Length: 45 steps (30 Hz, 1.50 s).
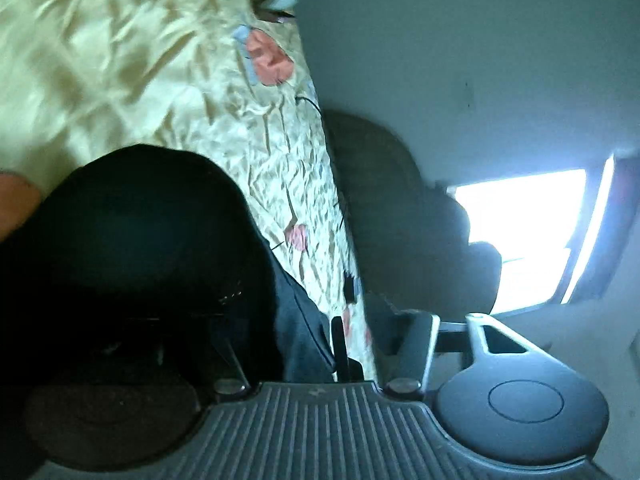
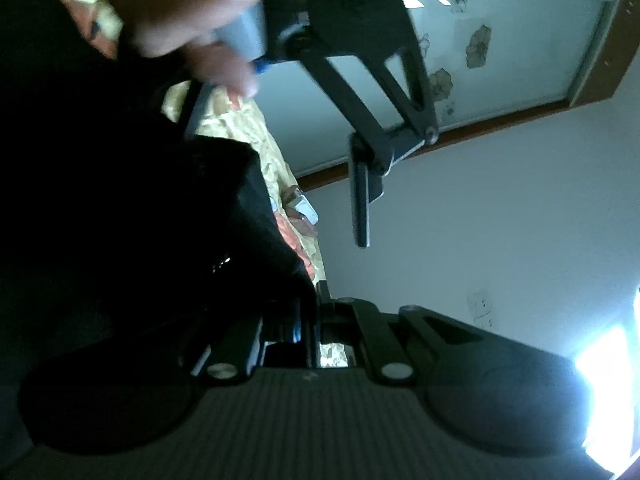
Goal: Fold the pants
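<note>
In the left wrist view the left gripper (image 1: pixel 340 344) has its black fingers drawn close together with a fold of the dark, near-black fabric pants (image 1: pixel 132 240) nipped between them; the left finger is mostly buried under the cloth, so the exact contact is hard to make out. The right gripper (image 2: pixel 310 312) likewise has its jaws nearly shut, with the pants' edge running down into the narrow slot between them; the fabric is so dark there that the pinch itself cannot be confirmed.

The pants bulge up as a rounded mound on the left of both views, cut off by the frame, so their long axis and which end faces where cannot be told. They lie over a crumpled cream bedsheet with pink flower prints (image 1: pixel 132 60).

In the right wrist view the other gripper hangs above, one finger pointing down, held by a blurred hand (image 2: pixel 192 12). Behind are a pale wall (image 2: pixel 500 216), a floral-patterned glass panel in a wooden frame (image 2: pixel 520 52), and a bright window (image 1: pixel 524 232).
</note>
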### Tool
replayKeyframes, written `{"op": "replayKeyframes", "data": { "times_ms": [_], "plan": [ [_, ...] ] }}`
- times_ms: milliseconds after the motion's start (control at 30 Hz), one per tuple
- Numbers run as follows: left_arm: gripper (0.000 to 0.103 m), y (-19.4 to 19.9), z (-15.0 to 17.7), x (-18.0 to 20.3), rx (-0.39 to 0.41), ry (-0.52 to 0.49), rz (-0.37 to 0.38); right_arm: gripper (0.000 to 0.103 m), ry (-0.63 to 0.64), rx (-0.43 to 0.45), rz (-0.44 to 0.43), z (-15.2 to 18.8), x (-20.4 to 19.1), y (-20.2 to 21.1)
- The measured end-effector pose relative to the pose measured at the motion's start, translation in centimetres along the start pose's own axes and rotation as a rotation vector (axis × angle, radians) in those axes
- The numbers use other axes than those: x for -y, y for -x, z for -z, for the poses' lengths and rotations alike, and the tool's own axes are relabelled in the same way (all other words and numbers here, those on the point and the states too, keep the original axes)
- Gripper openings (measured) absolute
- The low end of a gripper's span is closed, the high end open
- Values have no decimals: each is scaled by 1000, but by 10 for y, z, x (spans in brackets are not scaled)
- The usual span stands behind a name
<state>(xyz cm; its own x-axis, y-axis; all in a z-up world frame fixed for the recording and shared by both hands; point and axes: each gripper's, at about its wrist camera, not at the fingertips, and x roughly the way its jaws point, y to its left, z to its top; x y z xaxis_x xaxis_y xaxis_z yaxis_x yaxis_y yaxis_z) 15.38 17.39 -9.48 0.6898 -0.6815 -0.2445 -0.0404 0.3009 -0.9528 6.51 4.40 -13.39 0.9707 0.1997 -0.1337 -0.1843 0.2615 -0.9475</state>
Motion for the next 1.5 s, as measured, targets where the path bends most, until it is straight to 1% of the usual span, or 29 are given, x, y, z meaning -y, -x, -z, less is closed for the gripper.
{"op": "replayKeyframes", "data": {
  "times_ms": [33,67,100,133,167,200,267,367,433,467,500,533,567,600,733,767,800,867,900,933,967,1033,1067,1133,1167,1300,1333,1433,1500],
  "plan": [
    [35,-3,0,4,-6,-40,-13,5,5,1,3,1,-1,2],
    [24,-5,0,7,-10,-77,-28,7,8,1,4,3,-1,6],
    [20,-7,2,7,-22,-99,-44,14,17,5,5,4,-1,10],
    [19,-9,2,6,-34,-100,-46,23,31,11,17,7,-2,15],
    [17,-9,3,3,-42,-97,-47,46,43,19,36,11,-3,20],
    [15,-9,3,2,-48,-100,-51,64,52,22,49,15,-2,25],
    [14,-7,4,4,-53,-115,-43,75,72,3,65,25,-1,31],
    [14,11,6,10,-64,-155,-26,73,51,-79,29,48,8,35],
    [14,24,5,16,-71,-197,-17,66,24,-147,0,69,18,34],
    [14,29,4,19,-72,-207,-5,60,11,-175,-23,78,24,35],
    [14,35,3,23,-71,-222,12,51,-4,-204,-29,88,30,34],
    [14,42,3,29,-74,-242,25,45,-21,-236,-31,98,36,32],
    [14,48,3,35,-73,-267,33,34,-41,-262,-41,105,41,30],
    [14,55,3,42,-71,-294,43,30,-69,-293,-49,115,48,25],
    [14,72,5,57,-79,-356,84,30,-107,-341,-84,144,62,10],
    [14,73,5,61,-77,-372,96,33,-115,-344,-127,151,65,6],
    [14,74,6,63,-76,-384,102,38,-123,-355,-174,158,66,0],
    [14,70,8,64,-83,-394,100,40,-122,-355,-279,168,67,-7],
    [14,66,8,62,-93,-388,95,40,-91,-356,-277,167,65,-7],
    [14,64,8,59,-102,-379,92,40,-64,-356,-243,166,64,-5],
    [14,64,9,54,-101,-369,77,41,-74,-359,-227,166,66,-2],
    [14,69,9,41,-92,-338,44,41,-150,-376,-218,167,70,4],
    [14,74,9,33,-85,-309,32,41,-144,-374,-201,167,67,7],
    [14,87,10,20,-59,-280,23,40,-103,-301,-173,155,57,15],
    [14,94,11,15,-44,-272,18,40,-92,-259,-169,155,61,19],
    [14,112,18,-1,18,-222,-18,40,8,-46,-124,104,36,47],
    [14,115,20,-4,27,-216,-27,40,17,1,-135,92,32,51],
    [14,124,26,-1,56,-265,-83,40,14,63,-199,60,16,50],
    [15,131,30,3,65,-308,-103,40,45,93,-205,47,5,46]
  ]
}}
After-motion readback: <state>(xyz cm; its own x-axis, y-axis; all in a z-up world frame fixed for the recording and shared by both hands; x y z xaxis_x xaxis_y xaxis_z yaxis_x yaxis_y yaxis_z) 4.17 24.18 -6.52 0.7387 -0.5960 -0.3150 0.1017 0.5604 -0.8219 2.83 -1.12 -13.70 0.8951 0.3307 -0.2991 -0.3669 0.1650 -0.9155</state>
